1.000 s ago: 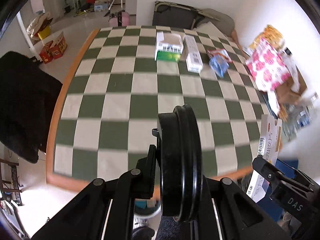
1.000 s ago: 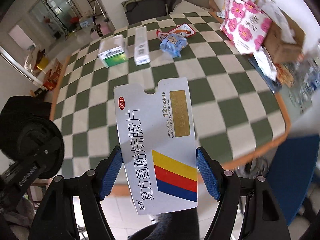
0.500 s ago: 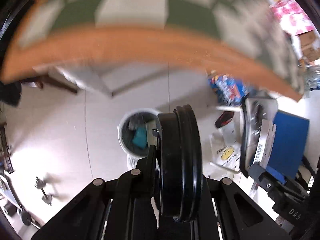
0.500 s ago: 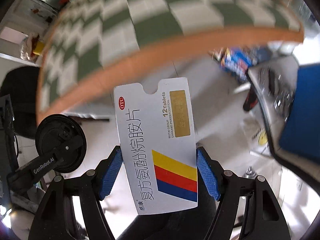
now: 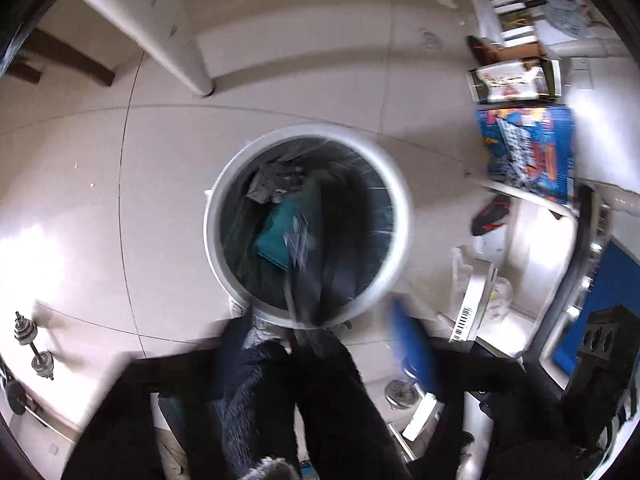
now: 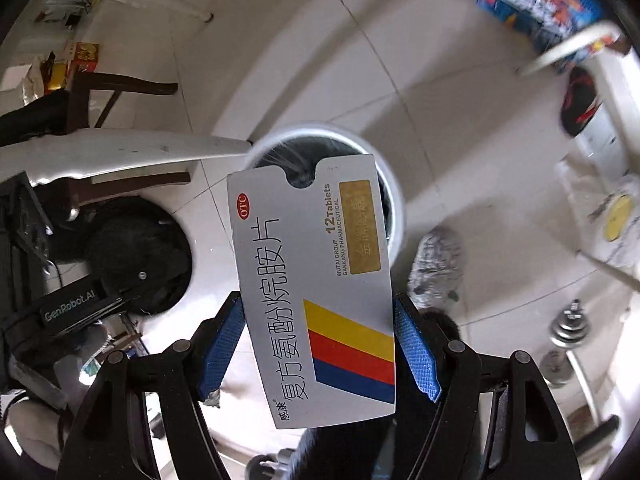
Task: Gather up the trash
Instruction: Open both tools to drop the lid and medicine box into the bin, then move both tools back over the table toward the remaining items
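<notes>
A white round trash bin [image 5: 394,216] with a dark liner stands on the floor right below my left gripper [image 5: 320,344]. The left jaws are spread apart and blurred. A dark object [image 5: 308,248], streaked by motion, is over the bin mouth, above a teal item [image 5: 276,236] in the bin. My right gripper [image 6: 318,340] is shut on a white medicine box [image 6: 312,280] with yellow, red and blue stripes, held over the bin [image 6: 394,196] rim. The left gripper's body shows at the left of the right wrist view [image 6: 120,276].
White table legs [image 5: 160,28] stand on the tiled floor beyond the bin. A blue printed box [image 5: 528,156], packages and a white bag [image 5: 480,280] lie at the right. Small dumbbells [image 5: 36,348] lie at the left. A dark chair frame [image 6: 116,92] stands at upper left.
Both grippers swung down from the checkered table to over the bin. The left gripper opened and let go of its black round object, which is dropping into the bin. The right still holds the box.
</notes>
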A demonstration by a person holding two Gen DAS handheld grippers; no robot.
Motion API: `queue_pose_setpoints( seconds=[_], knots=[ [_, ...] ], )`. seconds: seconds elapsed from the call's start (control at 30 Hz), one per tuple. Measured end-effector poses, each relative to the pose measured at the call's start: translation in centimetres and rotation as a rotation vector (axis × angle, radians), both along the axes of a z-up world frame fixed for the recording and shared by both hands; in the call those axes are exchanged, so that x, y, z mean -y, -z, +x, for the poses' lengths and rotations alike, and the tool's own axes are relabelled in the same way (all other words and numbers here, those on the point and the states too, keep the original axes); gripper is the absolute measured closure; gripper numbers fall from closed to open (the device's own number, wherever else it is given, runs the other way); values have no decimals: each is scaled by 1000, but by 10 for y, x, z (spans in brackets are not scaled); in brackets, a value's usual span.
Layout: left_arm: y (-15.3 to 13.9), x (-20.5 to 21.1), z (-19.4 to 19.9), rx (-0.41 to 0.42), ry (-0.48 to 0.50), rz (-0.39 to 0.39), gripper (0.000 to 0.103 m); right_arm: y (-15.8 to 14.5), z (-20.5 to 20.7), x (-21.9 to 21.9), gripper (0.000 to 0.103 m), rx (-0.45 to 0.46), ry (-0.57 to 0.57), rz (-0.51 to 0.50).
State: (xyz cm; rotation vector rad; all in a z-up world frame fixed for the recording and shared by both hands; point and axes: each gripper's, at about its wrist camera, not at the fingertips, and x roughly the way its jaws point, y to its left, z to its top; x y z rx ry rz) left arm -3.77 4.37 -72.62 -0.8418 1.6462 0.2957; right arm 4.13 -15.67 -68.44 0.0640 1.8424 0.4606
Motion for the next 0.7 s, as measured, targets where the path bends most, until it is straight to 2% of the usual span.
queue_pose_setpoints(
  seconds=[0.07,0.13,0.17,0.2,0.23,0.3,0.43,0.53,0.7],
  knots=[
    [11,-5,-5,-8,-7,20,19,24,-5,-1,27,-17,-1,12],
    [16,-11,-11,-27,-11,45,0,46,-7,-1,27,-34,11,27],
    [16,-13,-14,-32,-12,66,0,53,-8,-1,27,-43,16,35],
    [16,-16,-17,-40,-11,94,0,61,-8,0,20,-53,24,45],
    [14,-17,-20,-43,-9,119,0,66,-7,1,4,-57,32,56],
    [9,-22,-27,-38,-8,174,0,70,-7,2,0,-44,36,62],
    [-13,-21,-31,-43,21,314,0,63,-5,-2,0,7,-11,11],
    [-31,-18,-33,-16,30,328,0,49,-3,-5,0,43,-54,-32],
    [-65,-6,-35,-18,70,343,0,13,-2,-7,0,120,-106,-98]
  ],
)
